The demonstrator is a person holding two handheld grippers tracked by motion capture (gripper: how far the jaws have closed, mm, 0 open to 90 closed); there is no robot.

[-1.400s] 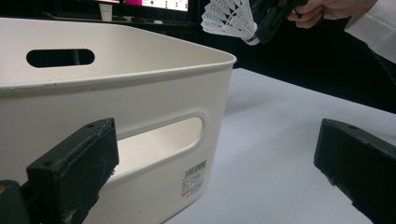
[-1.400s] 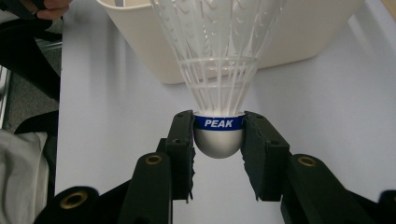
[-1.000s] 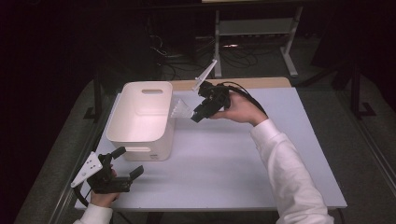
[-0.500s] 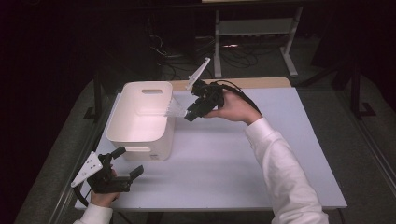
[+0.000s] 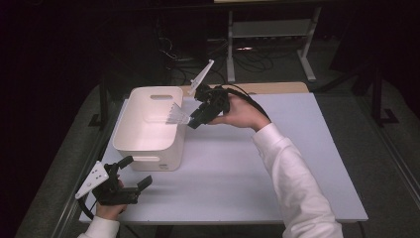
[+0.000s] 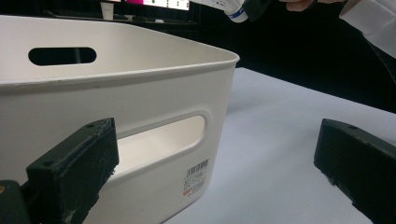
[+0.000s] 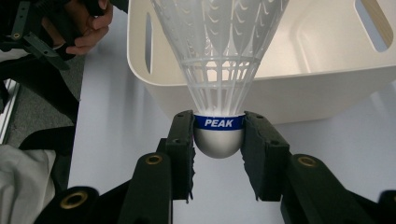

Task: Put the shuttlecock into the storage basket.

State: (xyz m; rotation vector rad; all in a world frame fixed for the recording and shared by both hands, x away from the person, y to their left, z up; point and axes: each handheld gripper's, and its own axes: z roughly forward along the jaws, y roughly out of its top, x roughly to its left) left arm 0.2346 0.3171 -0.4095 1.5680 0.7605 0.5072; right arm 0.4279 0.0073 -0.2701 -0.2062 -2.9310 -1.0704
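Shuttlecock (image 7: pixel 218 70), a white plastic one with a rounded white base and a blue band, sits clamped by its base in my right claw (image 7: pixel 218 135), with the skirt pointing away from me toward the white plastic bin (image 7: pixel 327 88). From the high view, the shuttlecock (image 5: pixel 177 116) hangs at the bin's near right rim (image 5: pixel 179 130), partly over the opening and partly over the wall.

My worry is the release. If I let go here, I judge the light skirt could clip the rim and tip the shuttlecock back onto the pale desk (image 5: pixel 237 168) instead of into the bin. The base is round and smooth, so a slack squeeze might also let it swivel or slip between the pads before I am over the middle.

My left claw (image 5: pixel 130 179) rests on the desk by the bin's near corner, its jaws standing apart with nothing between them. If my right hand nudges the bin wall, nothing braces it, and it may slide.
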